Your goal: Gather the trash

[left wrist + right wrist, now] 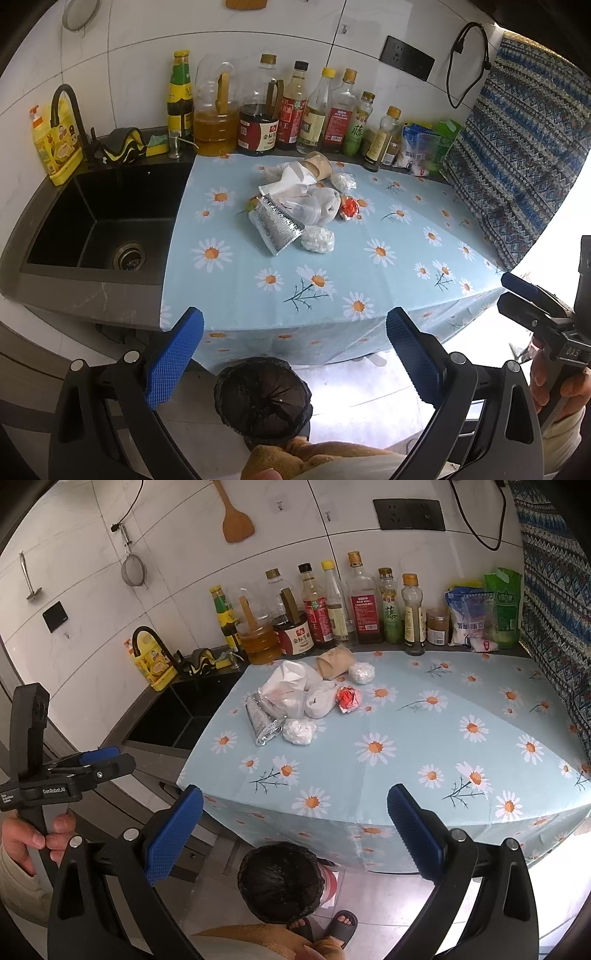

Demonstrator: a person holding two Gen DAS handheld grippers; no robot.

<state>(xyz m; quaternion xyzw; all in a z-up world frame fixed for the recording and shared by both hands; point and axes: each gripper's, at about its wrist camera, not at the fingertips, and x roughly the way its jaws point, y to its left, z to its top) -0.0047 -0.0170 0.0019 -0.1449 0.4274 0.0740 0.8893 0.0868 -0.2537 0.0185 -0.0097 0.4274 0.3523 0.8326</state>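
Observation:
A heap of trash lies mid-counter on the daisy tablecloth (369, 280): a silver foil bag (275, 229), a tipped paper cup (319, 166), a clear plastic bag (314, 206), a red wrapper (349, 208) and crumpled white wads (317, 238). The right wrist view shows the same foil bag (264, 716), cup (334, 662) and red wrapper (348, 698). On the floor below the counter edge stands a bin with a black liner (262, 398) (280, 882). My left gripper (293, 354) and right gripper (295, 830) hover in front of the counter above the bin, both open and holding nothing.
A black sink (85, 291) with a faucet (64, 99) sits left of the cloth. Several sauce and oil bottles (258, 122) line the back wall, with food packets (424, 147) at the right end. A patterned cloth (517, 147) hangs at right. A person's sandalled feet (321, 926) stand by the bin.

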